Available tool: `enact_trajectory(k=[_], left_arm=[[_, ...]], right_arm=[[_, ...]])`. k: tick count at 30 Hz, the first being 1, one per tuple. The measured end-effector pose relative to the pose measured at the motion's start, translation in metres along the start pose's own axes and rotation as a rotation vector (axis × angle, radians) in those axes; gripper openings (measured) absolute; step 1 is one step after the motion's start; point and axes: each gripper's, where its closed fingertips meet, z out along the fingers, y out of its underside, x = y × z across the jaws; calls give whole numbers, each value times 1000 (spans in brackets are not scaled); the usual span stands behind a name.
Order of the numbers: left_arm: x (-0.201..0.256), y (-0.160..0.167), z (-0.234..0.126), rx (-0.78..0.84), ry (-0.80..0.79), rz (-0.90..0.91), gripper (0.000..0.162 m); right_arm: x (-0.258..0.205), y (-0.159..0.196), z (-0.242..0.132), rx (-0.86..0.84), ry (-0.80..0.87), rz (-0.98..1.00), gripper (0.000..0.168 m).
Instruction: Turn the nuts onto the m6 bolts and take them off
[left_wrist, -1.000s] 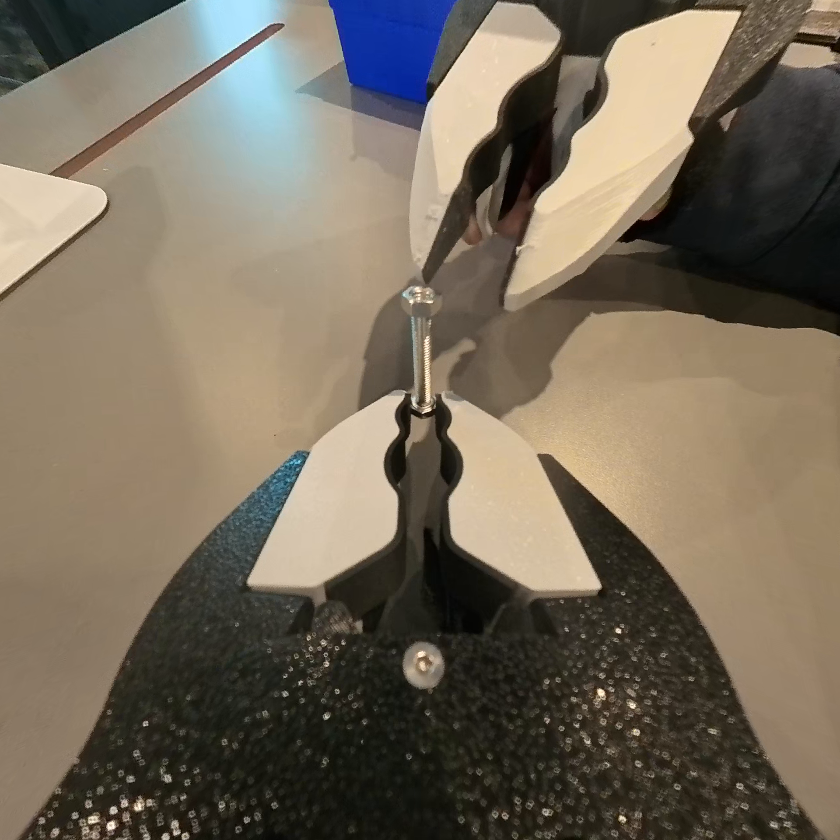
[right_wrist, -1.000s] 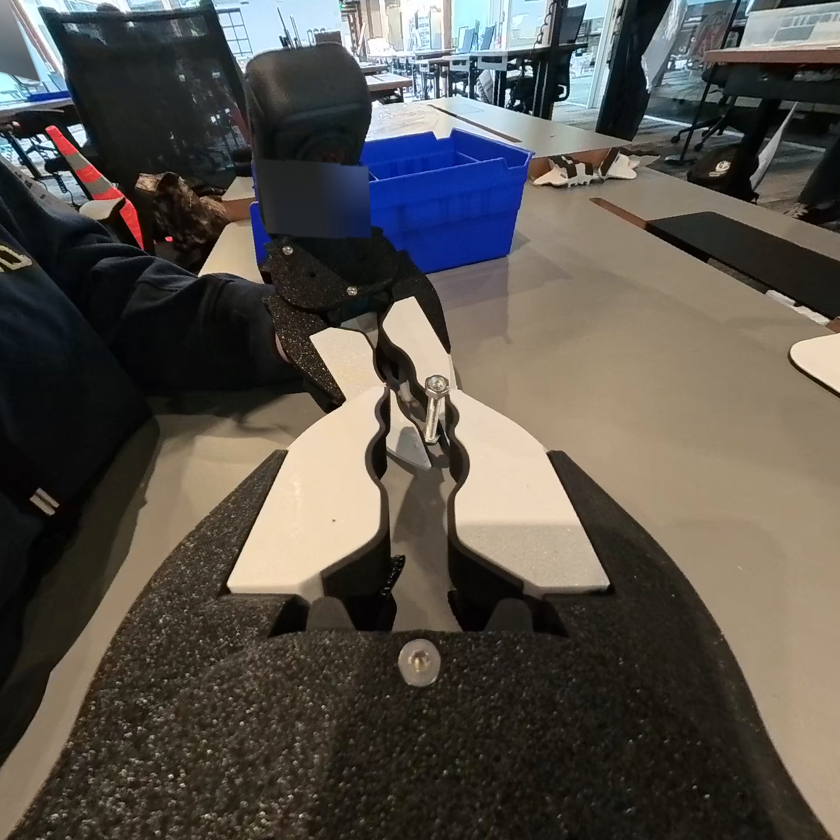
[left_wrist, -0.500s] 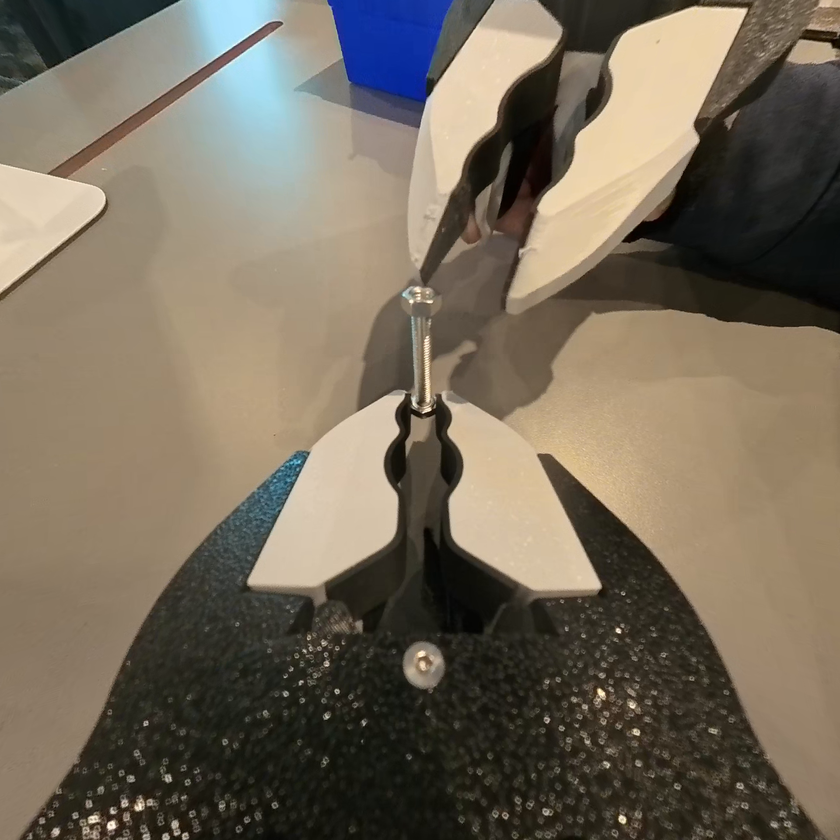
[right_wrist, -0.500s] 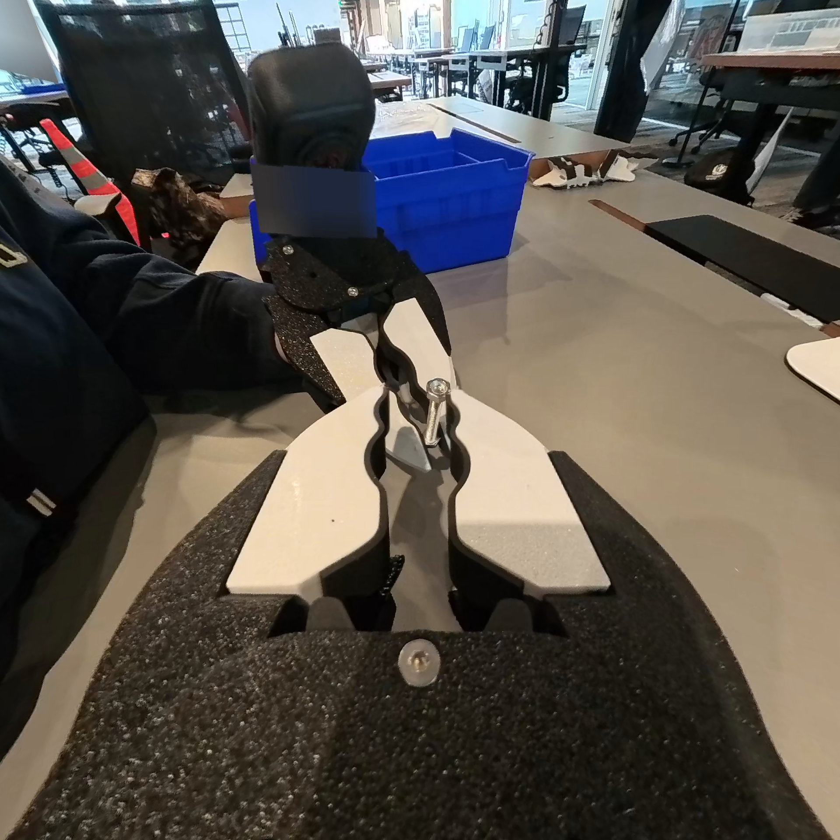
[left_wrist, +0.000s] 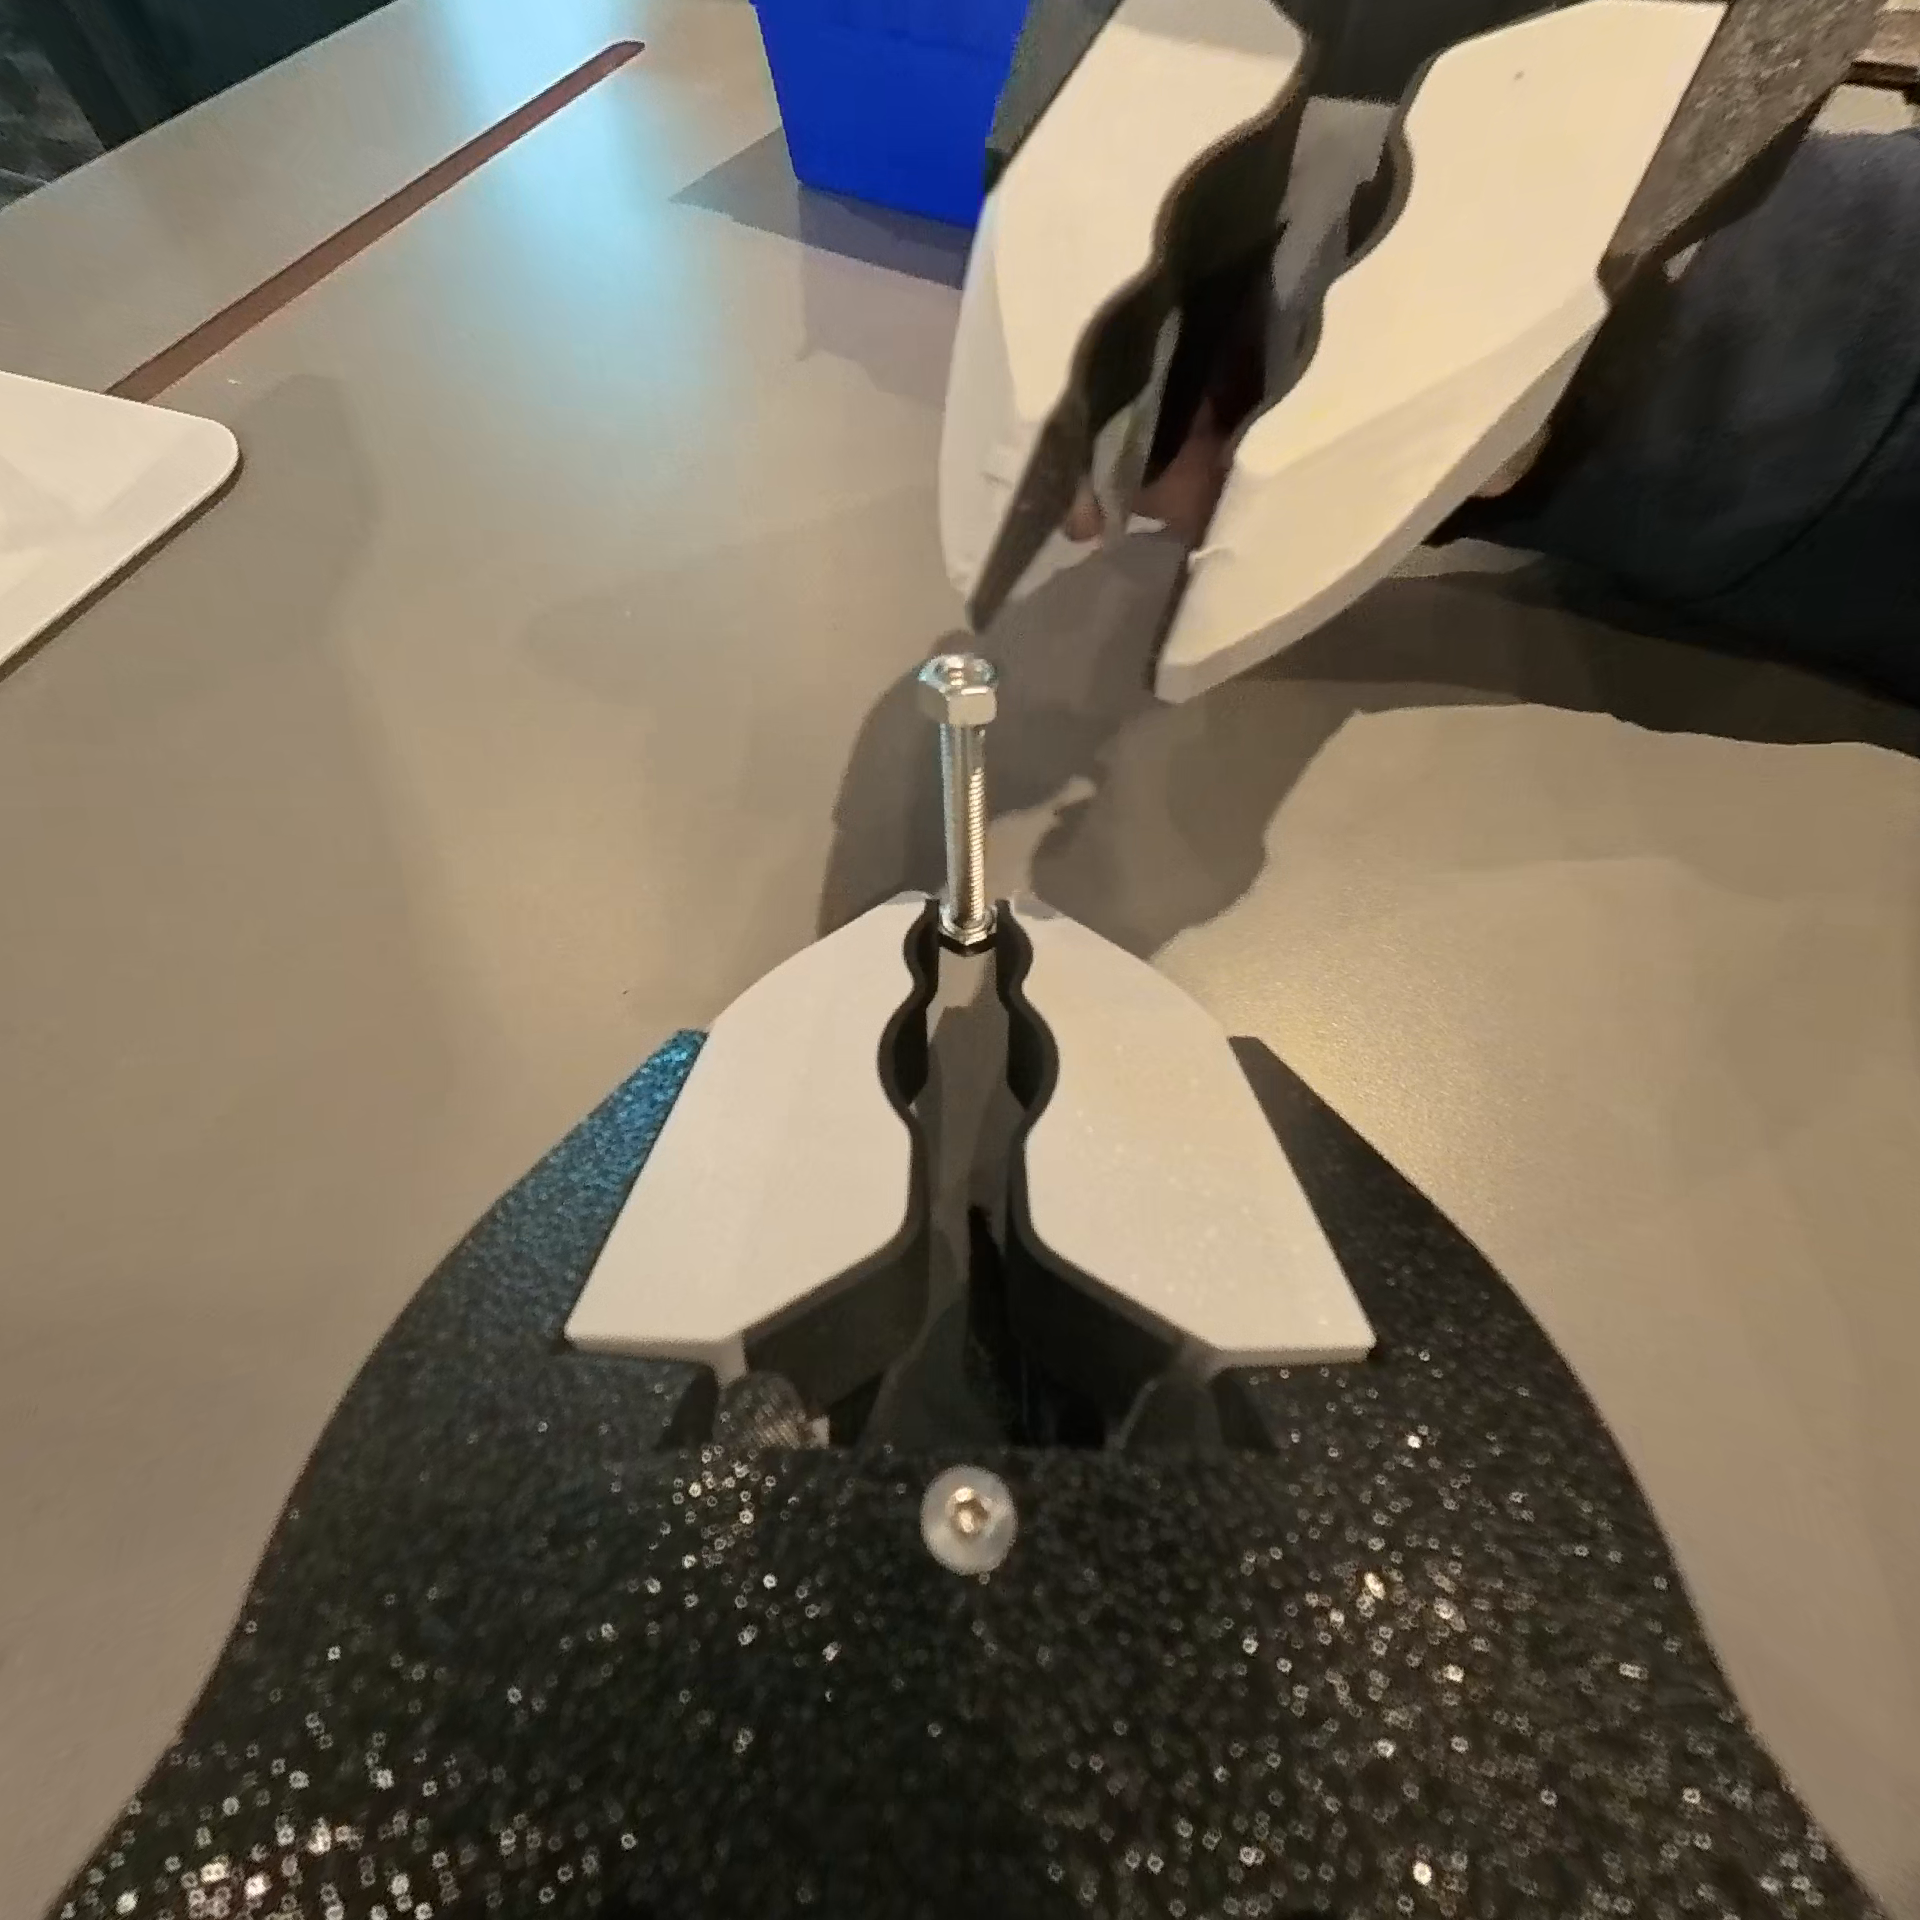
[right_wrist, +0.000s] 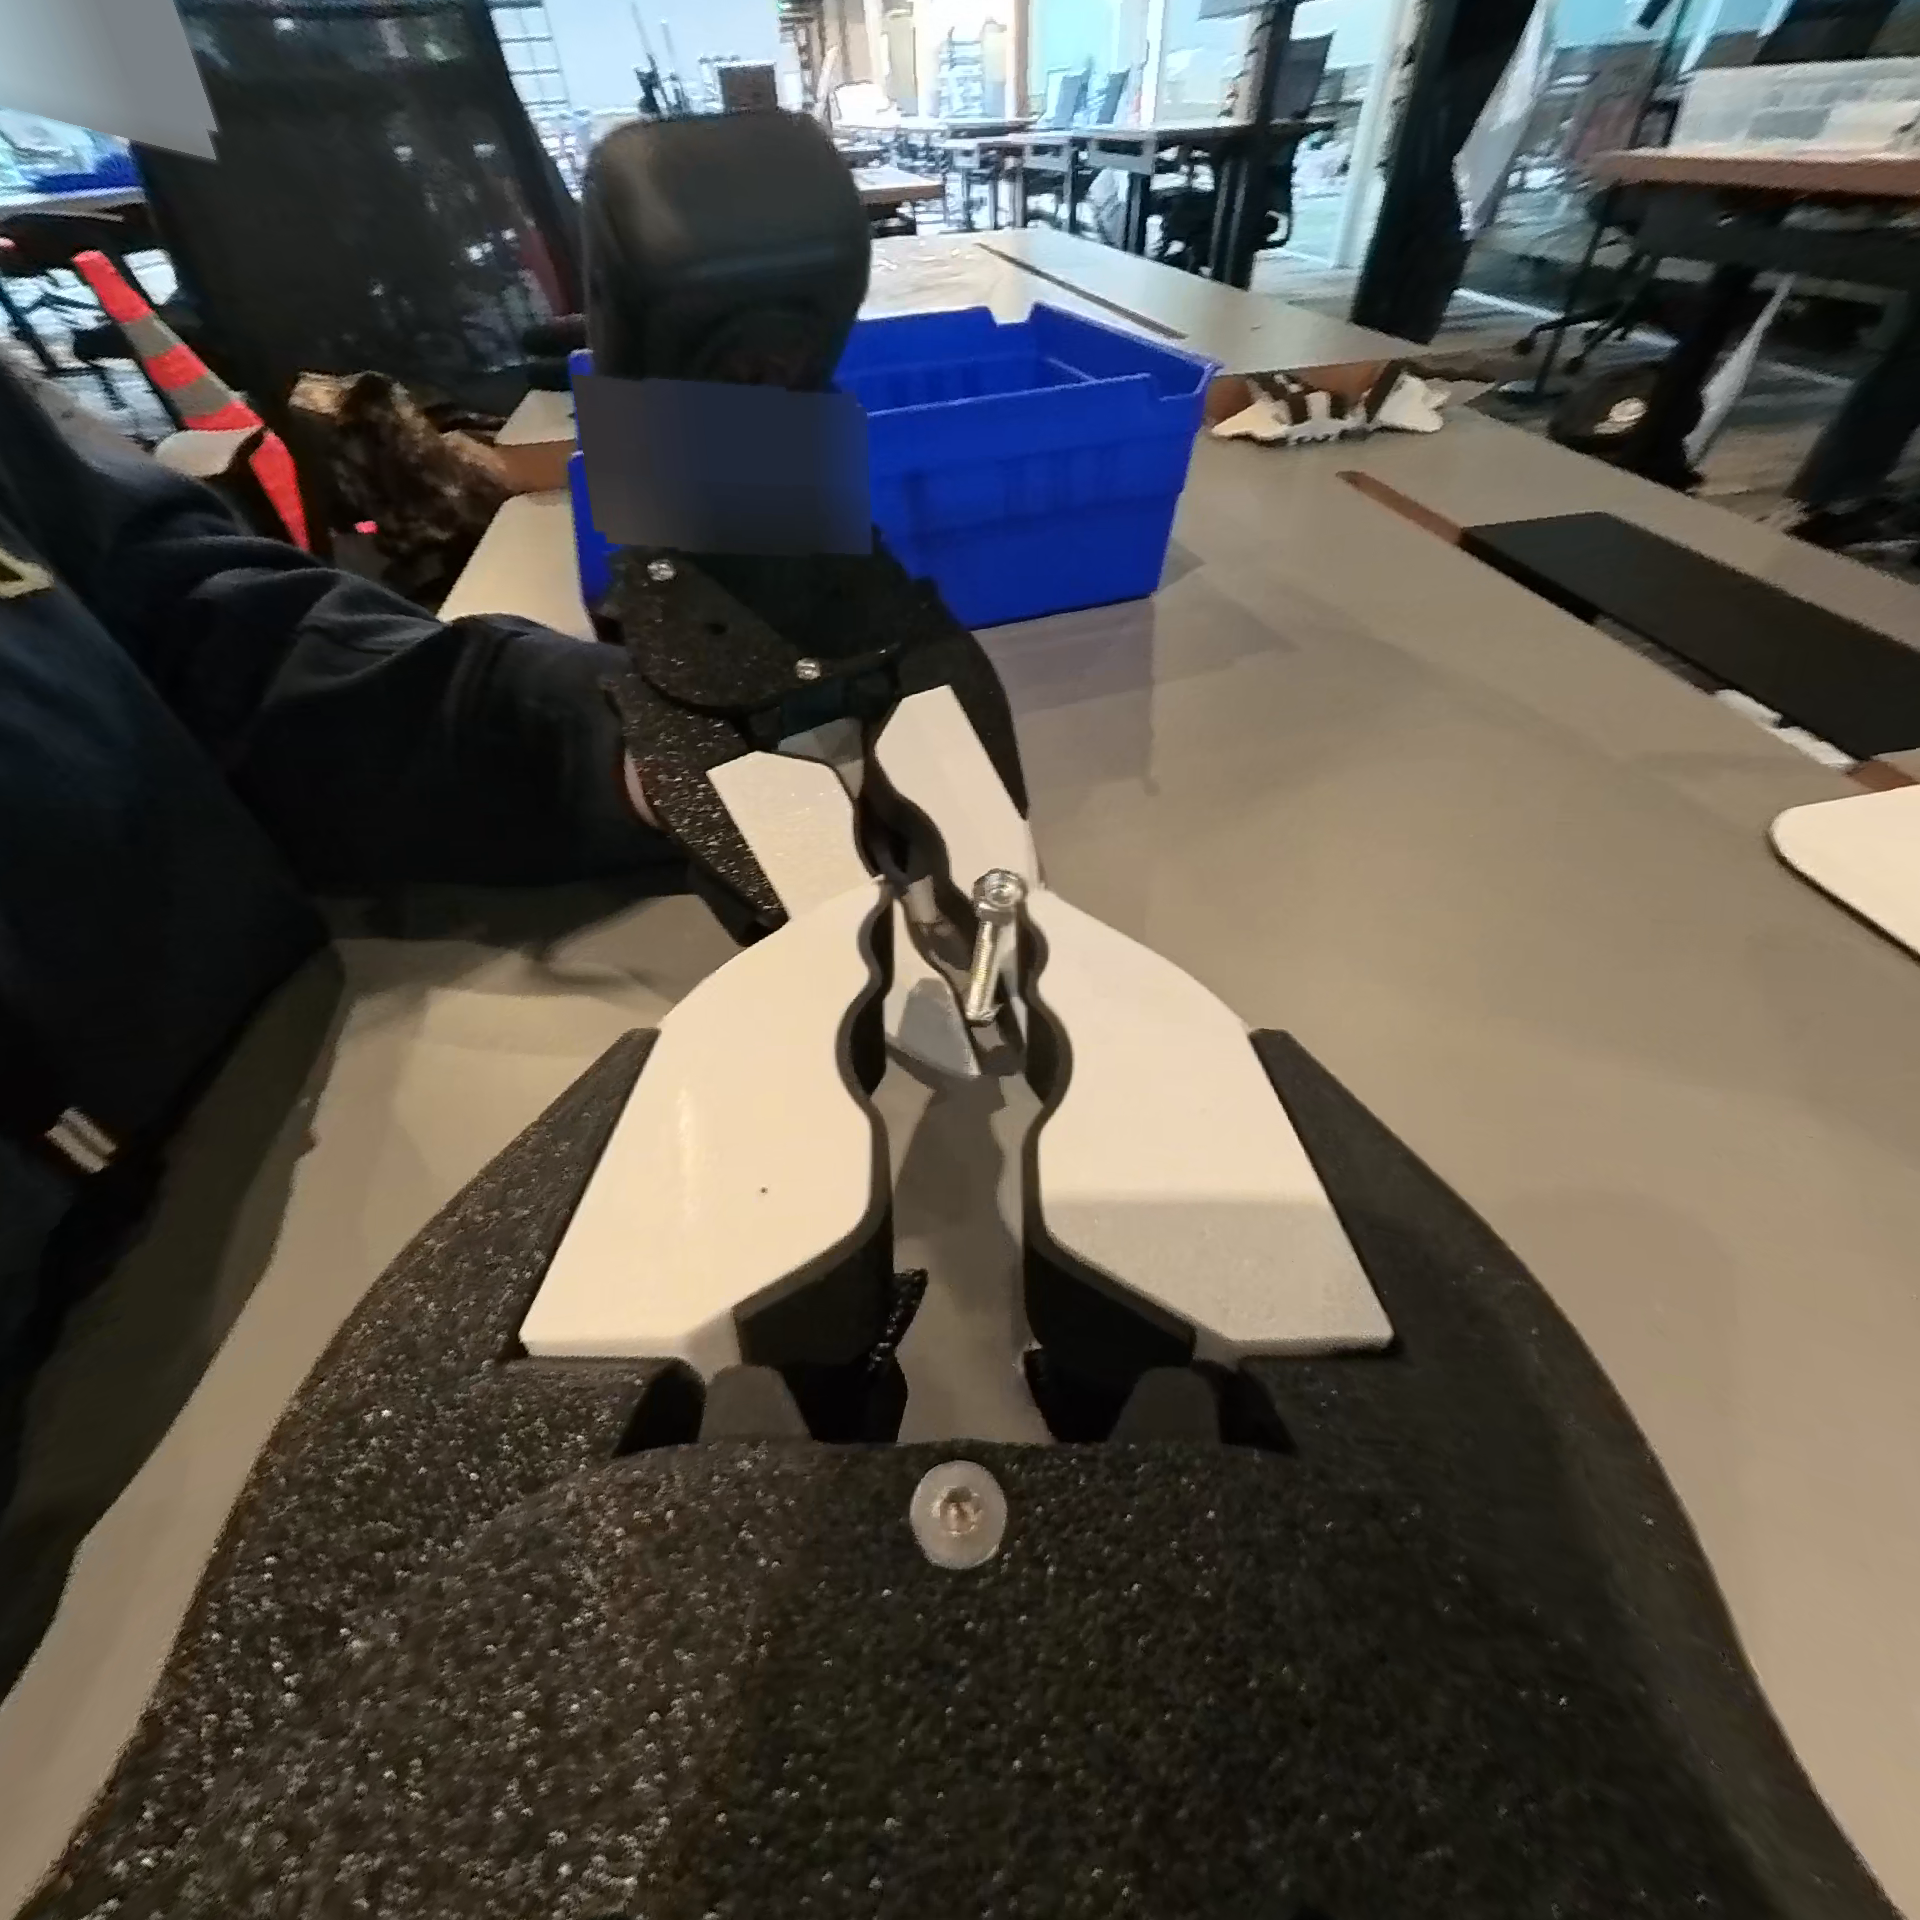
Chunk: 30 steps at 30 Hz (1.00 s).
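Left wrist view: left gripper (left_wrist: 964, 920) jaws pinch the bolt (left_wrist: 961, 805) upright; right gripper (left_wrist: 1075, 623) jaws, spread, hover just beyond its nut (left_wrist: 956, 694). Closing off-centre could knock the bolt askew.

Grey table (right_wrist: 1351, 831) — office desks (right_wrist: 1195, 135), mesh chair (right_wrist: 343, 208), windows behind.

Your right claw (right_wrist: 961, 914) sits mid-frame, fingers apart, the bolt (right_wrist: 987, 945) tilted between its tips, perhaps untouched. The left claw (right_wrist: 935, 925) clamps its lower end. Upper centre, a blue bin (right_wrist: 1039, 478) rests on the counter (right_wrist: 1403, 935).
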Motion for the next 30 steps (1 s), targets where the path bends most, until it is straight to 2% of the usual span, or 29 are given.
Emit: enact_trajectory(k=[4,8,15,17,19,25,26,28,30], left_arm=[[0,0,0,1,0,-1,10],[0,0,0,0,-1,0,10],[0,0,0,-1,-2,2,10],[0,0,0,-1,-2,1,10],[-1,0,0,1,-8,-1,10],[-1,0,0,0,-9,0,10],[-1,0,0,-2,-11,0,10],[-2,0,0,-4,-14,-4,10],[-2,0,0,-2,-14,-6,10]], right_arm=[[0,4,3,-23,10,-14,25],[-6,3,1,-18,-34,-18,13],[2,2,3,-16,33,-41,27],[-8,4,2,-28,-39,-43,7],[-6,1,0,-13,-35,-30,3],[6,0,3,3,59,-46,30],[5,2,4,-9,58,-53,30],[-7,6,4,-33,-25,-66,0],[-6,3,2,-10,-27,-58,1]])
